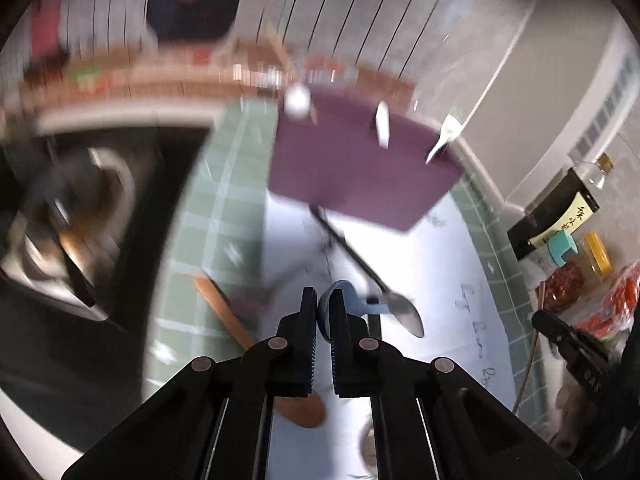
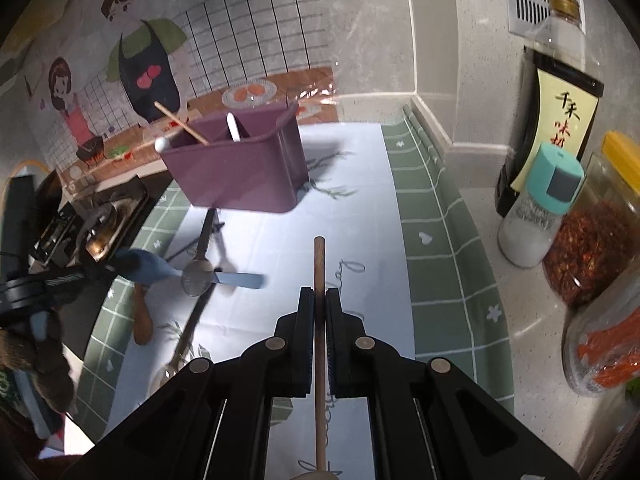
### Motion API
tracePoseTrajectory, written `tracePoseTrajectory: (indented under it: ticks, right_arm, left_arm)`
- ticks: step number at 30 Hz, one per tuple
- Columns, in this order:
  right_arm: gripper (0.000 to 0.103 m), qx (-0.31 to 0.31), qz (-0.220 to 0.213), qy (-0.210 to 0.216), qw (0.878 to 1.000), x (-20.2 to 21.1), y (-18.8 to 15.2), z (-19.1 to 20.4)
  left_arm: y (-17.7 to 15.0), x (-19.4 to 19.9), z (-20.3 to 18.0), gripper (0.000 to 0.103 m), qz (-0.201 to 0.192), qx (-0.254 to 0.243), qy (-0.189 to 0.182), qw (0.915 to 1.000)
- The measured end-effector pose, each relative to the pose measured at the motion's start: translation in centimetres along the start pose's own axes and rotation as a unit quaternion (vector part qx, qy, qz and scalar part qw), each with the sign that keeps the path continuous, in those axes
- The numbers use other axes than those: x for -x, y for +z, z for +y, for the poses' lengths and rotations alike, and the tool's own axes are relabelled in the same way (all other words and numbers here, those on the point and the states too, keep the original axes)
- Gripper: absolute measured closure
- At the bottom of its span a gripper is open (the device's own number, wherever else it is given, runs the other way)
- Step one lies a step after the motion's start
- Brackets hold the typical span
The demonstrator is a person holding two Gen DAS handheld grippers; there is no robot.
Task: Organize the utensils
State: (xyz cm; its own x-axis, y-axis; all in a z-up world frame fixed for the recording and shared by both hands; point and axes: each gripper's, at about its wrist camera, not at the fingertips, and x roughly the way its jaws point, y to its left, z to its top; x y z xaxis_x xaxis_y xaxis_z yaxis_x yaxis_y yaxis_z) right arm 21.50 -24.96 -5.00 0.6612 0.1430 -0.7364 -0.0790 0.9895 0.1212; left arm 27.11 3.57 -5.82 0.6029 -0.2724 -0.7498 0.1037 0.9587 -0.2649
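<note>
A purple utensil holder [image 2: 236,172] stands on the mat and holds a wooden stick and white utensils; it also shows in the left wrist view [image 1: 356,164]. My left gripper [image 1: 323,304] is shut on the bowl of a light blue spoon [image 1: 352,300], held above the mat; the spoon also shows in the right wrist view [image 2: 160,268]. My right gripper [image 2: 319,300] is shut on the handle of a wooden spoon [image 2: 319,264], pointing toward the holder. A metal spoon with a black handle [image 1: 404,312] lies before the holder. Another wooden spoon [image 1: 228,316] lies at the left.
A stove with a pan [image 1: 72,216] is at the left. A soy sauce bottle [image 2: 560,92], a salt shaker [image 2: 536,208] and jars of red spice [image 2: 592,248] stand at the right against the wall. A second metal spoon [image 2: 180,356] lies on the mat.
</note>
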Motion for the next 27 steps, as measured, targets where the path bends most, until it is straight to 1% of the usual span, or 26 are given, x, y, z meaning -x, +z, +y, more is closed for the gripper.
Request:
tracePoseTrajectory:
  ticks: [3,6,12,15,17,19,20,21,24,25,26,27]
  right_arm:
    - [0.098,-0.005,-0.009,0.009,1.000,0.4,0.8,0.1]
    - [0.098,0.001,-0.017,0.013,1.000,0.7,1.5,0.4]
    - [0.098,0.014,-0.021,0.017,1.000,0.7,2.1,1.4]
    - [0.098,0.022,-0.024,0.020,0.999,0.6,2.7,1.9]
    - [0.098,0.029,-0.032,0.024,0.999,1.1,3.7,2.5]
    - [0.098,0.038,-0.064,0.035,0.997,2.6,5.9,3.4]
    - [0.098,0.050,-0.093,0.040,0.994,4.2,7.8,4.2]
    - [0.098,0.058,-0.113,0.041,0.991,5.3,8.9,4.7]
    - [0.098,0.081,-0.194,0.038,0.977,10.0,14.5,6.9]
    - [0.098,0.084,-0.223,0.044,0.970,11.8,16.5,7.6]
    - [0.098,0.090,-0.251,0.046,0.963,13.4,18.2,8.3]
    - [0.098,0.096,-0.274,0.041,0.956,14.5,19.4,8.9]
  left_arm:
    - [1.2,3.5,-0.3,0.097,-0.043,-0.035,0.014,0.9984]
    - [1.8,5.5,-0.2,0.097,-0.067,-0.049,0.026,0.9962]
    - [1.8,7.5,-0.2,0.097,-0.073,-0.056,0.027,0.9954]
    - [2.1,8.5,-0.7,0.097,-0.070,-0.083,0.036,0.9934]
    - [3.4,10.0,-1.1,0.097,-0.076,-0.111,0.046,0.9899]
    - [5.0,12.2,-1.7,0.097,-0.100,-0.131,0.055,0.9848]
    - [6.6,14.1,-2.2,0.097,-0.125,-0.146,0.062,0.9795]
    - [7.4,15.1,-2.4,0.097,-0.140,-0.153,0.065,0.9762]
    - [11.5,19.5,-3.7,0.097,-0.199,-0.177,0.071,0.9612]
    - [12.7,20.5,-4.1,0.097,-0.212,-0.186,0.074,0.9565]
    - [13.5,21.1,-4.4,0.097,-0.218,-0.195,0.080,0.9529]
    - [14.4,21.5,-4.7,0.097,-0.223,-0.203,0.085,0.9496]
